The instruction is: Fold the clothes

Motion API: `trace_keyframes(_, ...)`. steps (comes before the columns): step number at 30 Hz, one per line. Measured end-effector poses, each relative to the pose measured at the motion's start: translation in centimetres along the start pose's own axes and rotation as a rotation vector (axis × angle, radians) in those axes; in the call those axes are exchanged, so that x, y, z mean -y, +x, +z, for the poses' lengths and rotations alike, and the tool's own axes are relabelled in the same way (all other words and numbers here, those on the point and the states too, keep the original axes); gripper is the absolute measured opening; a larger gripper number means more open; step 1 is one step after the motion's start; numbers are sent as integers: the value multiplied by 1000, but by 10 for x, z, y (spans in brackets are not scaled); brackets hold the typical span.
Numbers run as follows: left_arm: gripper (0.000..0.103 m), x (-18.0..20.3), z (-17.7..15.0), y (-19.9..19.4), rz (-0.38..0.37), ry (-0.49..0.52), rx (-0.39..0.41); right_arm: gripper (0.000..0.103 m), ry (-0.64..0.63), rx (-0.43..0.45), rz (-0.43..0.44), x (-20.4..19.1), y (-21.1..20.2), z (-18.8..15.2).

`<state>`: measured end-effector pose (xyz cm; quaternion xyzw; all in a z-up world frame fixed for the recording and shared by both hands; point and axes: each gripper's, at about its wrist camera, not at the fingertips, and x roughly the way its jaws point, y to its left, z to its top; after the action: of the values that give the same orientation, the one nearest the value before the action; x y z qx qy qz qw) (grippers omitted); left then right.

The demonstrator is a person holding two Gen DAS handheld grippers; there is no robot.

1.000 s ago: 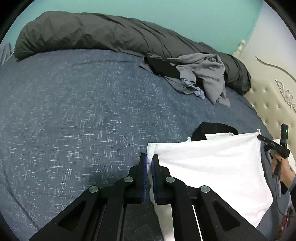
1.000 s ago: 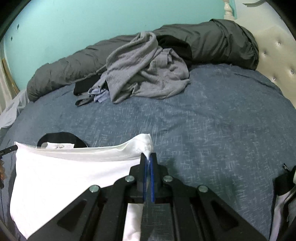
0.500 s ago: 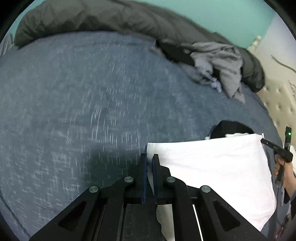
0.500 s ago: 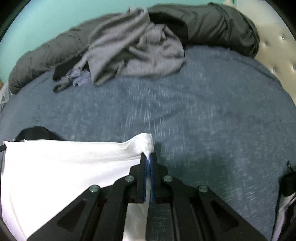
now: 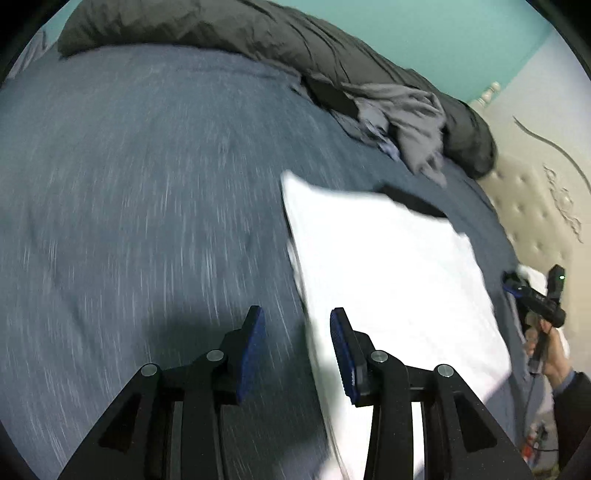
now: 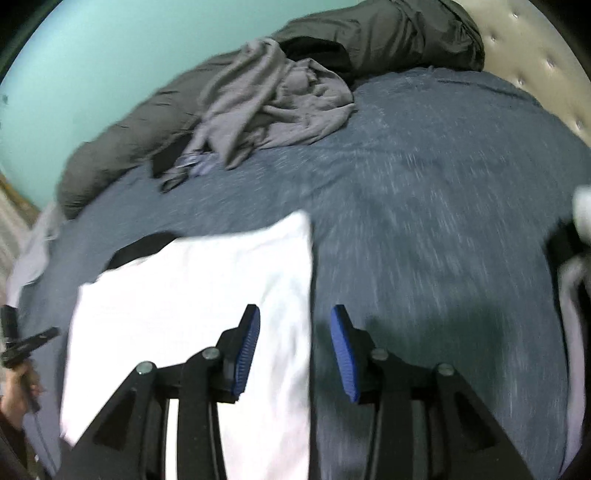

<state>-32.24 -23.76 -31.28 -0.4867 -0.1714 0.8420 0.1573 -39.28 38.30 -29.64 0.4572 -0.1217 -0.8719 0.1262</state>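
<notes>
A white garment [image 5: 388, 277] lies folded and flat on the blue bedsheet [image 5: 129, 184], over a black piece [image 5: 413, 203] that peeks out at its far edge. My left gripper [image 5: 297, 325] hovers at the garment's left edge with its jaws opening; the edge runs below the gap and the pads do not press it. In the right wrist view the same white garment [image 6: 192, 295] has its right edge under my right gripper [image 6: 295, 325], whose jaws are also opening and grip nothing. Each gripper shows in the other's view, held in a hand: right gripper [image 5: 517, 288], left gripper [image 6: 33, 343].
A heap of grey clothes [image 6: 273, 107] lies at the far side of the bed against a rolled dark duvet [image 6: 388, 33]. A padded cream headboard [image 5: 535, 206] borders the bed. More white and black cloth [image 6: 576, 258] sits at the right edge.
Both grippers were shut on the white garment's near corners; now both have let go and opened. The garment lies flat and the grippers have drawn back from it.
</notes>
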Motion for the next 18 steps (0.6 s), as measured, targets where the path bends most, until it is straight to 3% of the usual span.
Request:
trace_keyframes(6, 41, 9, -84, -20, -51, -27, -67, 41, 8, -82, 86, 0, -42, -77)
trace_keyframes(8, 41, 8, -104, -19, -51, -51, -88, 47, 20, -113, 100, 4, -49, -98)
trace_keyframes(12, 41, 7, -128, -23, -70, -87, -94, 48, 48, -158, 113, 9, -60, -136)
trace_keyframes(18, 41, 17, -140, -27, -82, -85, -91, 48, 118, -159, 108, 16, -60, -160)
